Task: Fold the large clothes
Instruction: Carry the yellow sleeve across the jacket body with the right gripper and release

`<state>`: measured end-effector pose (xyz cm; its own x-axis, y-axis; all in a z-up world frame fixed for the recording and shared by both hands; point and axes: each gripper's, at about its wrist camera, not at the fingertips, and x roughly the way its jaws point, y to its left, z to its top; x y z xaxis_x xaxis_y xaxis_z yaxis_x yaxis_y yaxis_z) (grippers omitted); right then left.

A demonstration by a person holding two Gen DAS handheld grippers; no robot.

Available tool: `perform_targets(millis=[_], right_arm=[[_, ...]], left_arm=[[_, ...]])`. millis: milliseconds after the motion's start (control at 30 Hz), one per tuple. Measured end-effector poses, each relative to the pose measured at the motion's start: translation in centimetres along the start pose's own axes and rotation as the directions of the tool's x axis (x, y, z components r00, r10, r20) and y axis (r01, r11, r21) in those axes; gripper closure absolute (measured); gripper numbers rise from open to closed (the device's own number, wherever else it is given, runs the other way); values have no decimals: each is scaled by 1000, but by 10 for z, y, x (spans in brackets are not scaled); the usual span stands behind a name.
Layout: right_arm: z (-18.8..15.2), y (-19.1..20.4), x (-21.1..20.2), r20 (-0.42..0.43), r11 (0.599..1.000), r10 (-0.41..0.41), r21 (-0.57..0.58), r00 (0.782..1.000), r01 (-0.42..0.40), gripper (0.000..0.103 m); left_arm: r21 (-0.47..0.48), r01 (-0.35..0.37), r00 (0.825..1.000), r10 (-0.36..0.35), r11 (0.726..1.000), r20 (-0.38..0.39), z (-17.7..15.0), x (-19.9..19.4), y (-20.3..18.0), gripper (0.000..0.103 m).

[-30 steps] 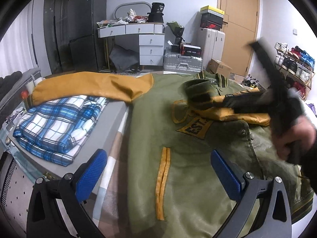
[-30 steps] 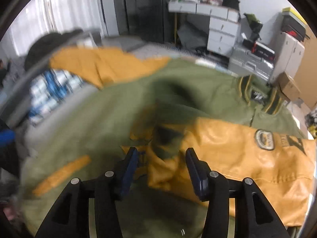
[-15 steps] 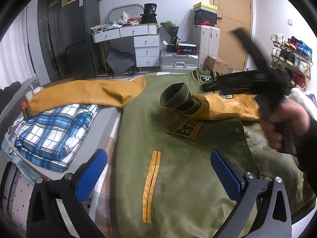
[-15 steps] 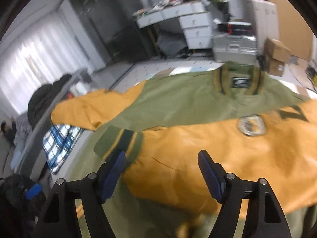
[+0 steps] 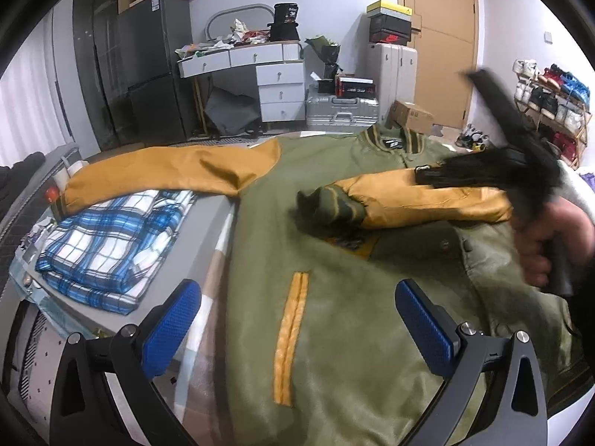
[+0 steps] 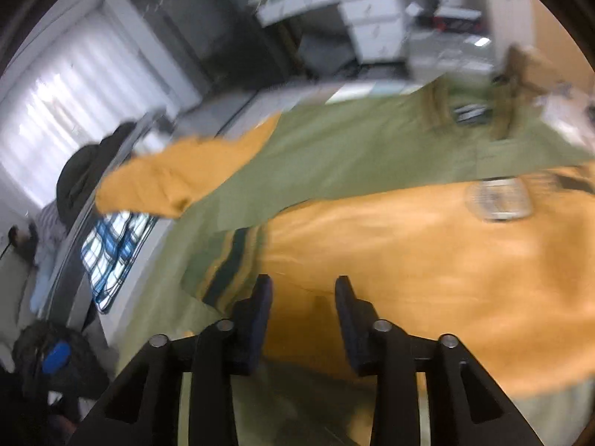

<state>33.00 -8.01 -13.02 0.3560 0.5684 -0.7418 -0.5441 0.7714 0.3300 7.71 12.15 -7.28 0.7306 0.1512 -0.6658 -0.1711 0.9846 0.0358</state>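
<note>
Cluttered bedroom: a dark cabinet, a white drawer desk (image 5: 275,74) heaped with oddments, a ribbed silver suitcase (image 5: 342,111) and a rack of shoes (image 5: 550,104) stand behind the grey bed (image 5: 208,230) that carries the work.

Olive-green satin varsity jacket with mustard-yellow leather-look sleeves (image 5: 334,297) lies spread flat across the bed, collar towards the desk. Its cuffs and collar are ribbed knit, dark green with yellow stripes; a yellow-welted slit pocket runs down the front. One sleeve extends sideways to the left; the other is folded across the chest, its cuff (image 5: 331,208) resting on a chest patch whose lettering is now covered. An oval badge on that sleeve is too blurred to read. A folded blue-and-white plaid shirt (image 5: 111,245) lies beside the jacket, under the outstretched sleeve's end.

Left tongs (image 5: 297,330), with blue textured pads, hover wide apart over the jacket's lower front, holding nothing. Right tongs (image 6: 303,304), black, are closing above the folded sleeve near its cuff; fabric lies beneath the gap, but the pads do not press on it. A bare hand (image 5: 539,245) grips the right tool's handle.

Compared with half a second earlier, the folded sleeve's cuff has dropped flatter onto the chest, and the right tongs have narrowed markedly.
</note>
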Motion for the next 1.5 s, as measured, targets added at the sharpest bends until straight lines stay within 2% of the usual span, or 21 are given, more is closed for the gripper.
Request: perform_targets(millis=[67,133,233,267,333,400,467,533,600,700,867,1000,1033,1067,1133,1200,1267,1300,1333,1433,1500], right_arm=[[-20,-35,-28,27,997,-55,59,998,53,58],[-47,-75,-49,27,985,-113,135,993,108,57],[-90,-130,-61,-32,943,-217,249,976,219,57],[-101,-144,-64,-51,929,-229,286,972,234,60],[-121,-166,-76,-31,920,-204,336,978,203,85],[-130,-171,-86,-10,918,-234,326,972,225,85],[-136,-170,-89,8,924,-287,266,958,274,85],[-139,-166,-89,34,929,-305,229,952,289,87],[-140,-160,-88,38,926,-328,211,944,314,87],[-139,-148,-83,43,920,-369,161,928,358,84],[-149,-158,-94,67,909,-393,177,917,376,81],[-150,-159,-97,83,906,-398,189,913,378,81],[-150,-158,-98,89,905,-403,188,911,382,81],[-150,-155,-99,97,900,-417,183,904,396,81],[-145,-138,-102,114,895,-440,130,891,426,78],[-137,-108,-114,167,912,-410,82,897,402,78],[-128,-78,-129,226,941,-339,77,913,330,71],[-122,-63,-135,247,954,-299,77,922,289,57],[-116,-49,-138,268,965,-264,73,927,253,48],[-104,-28,-137,302,987,-160,46,940,153,43],[-93,-28,-128,323,991,-133,54,937,122,36]], left_arm=[[13,33,999,-33,999,0,5,3,-7,1],[32,48,999,-48,998,5,10,5,-15,1],[58,85,996,-85,995,0,18,12,-31,1],[65,99,995,-98,993,-18,19,18,-37,1],[70,128,990,-124,989,-61,17,30,-48,1],[78,140,986,-132,987,-100,14,40,-56,1],[93,150,981,-136,984,-141,8,50,-63,1],[105,153,973,-131,983,-192,-2,62,-67,1],[114,179,958,-147,977,-246,-16,72,-68,1],[135,172,941,-122,976,-315,-41,82,-68,1],[151,177,941,-123,973,-315,-68,70,-64,1],[150,167,951,-119,975,-285,-81,62,-60,0],[149,152,960,-110,977,-258,-82,61,-60,0],[140,154,960,-114,978,-256,-83,59,-58,1],[125,164,956,-126,979,-266,-80,52,-57,1],[135,203,959,-170,970,-226,-68,40,-58,1],[176,180,977,-156,968,-144,-55,22,-59,1],[197,165,983,-145,966,-112,-47,15,-61,1],[227,150,988,-135,962,-78,-34,7,-64,1],[305,126,990,-140,944,25,11,-3,-76,1],[346,120,985,-155,930,73,43,2,-88,1]])
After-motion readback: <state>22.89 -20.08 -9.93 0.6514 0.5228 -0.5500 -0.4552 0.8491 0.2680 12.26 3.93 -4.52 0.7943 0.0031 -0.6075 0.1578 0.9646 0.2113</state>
